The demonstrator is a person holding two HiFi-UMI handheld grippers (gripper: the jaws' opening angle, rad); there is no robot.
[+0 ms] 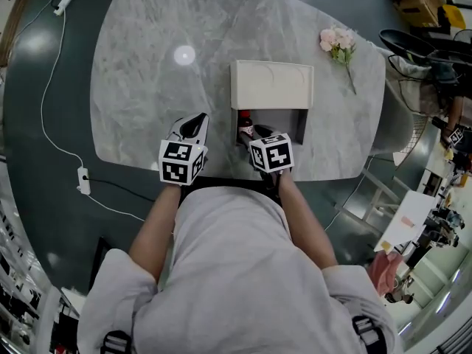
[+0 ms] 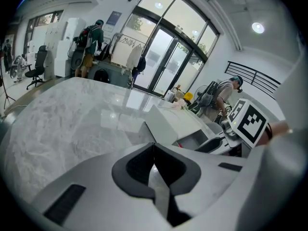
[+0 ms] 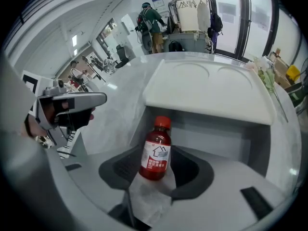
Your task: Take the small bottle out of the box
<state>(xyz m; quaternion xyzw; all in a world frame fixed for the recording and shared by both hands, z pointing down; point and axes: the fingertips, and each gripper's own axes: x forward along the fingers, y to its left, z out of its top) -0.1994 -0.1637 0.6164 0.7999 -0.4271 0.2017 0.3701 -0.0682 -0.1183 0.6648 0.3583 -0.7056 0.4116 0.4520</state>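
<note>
A small bottle [image 3: 156,150] with a red cap, dark red liquid and a white label stands upright on the marble table [image 1: 147,65], at the near left corner of the grey box [image 1: 291,120]. The box's white lid [image 1: 271,84] lies over its far part. My right gripper [image 3: 156,171] is open, and the bottle [image 1: 245,126] stands between the jaws with gaps on both sides. My left gripper [image 2: 154,150] is shut with nothing in it, and hovers left of the box near the table's front edge. In the head view the left gripper [image 1: 196,121] and right gripper [image 1: 253,131] are side by side.
A sprig of pink flowers [image 1: 337,43] lies at the table's far right. A white cable with a power strip [image 1: 83,181] runs over the floor on the left. Several people [image 2: 91,47] stand by glass doors far beyond the table.
</note>
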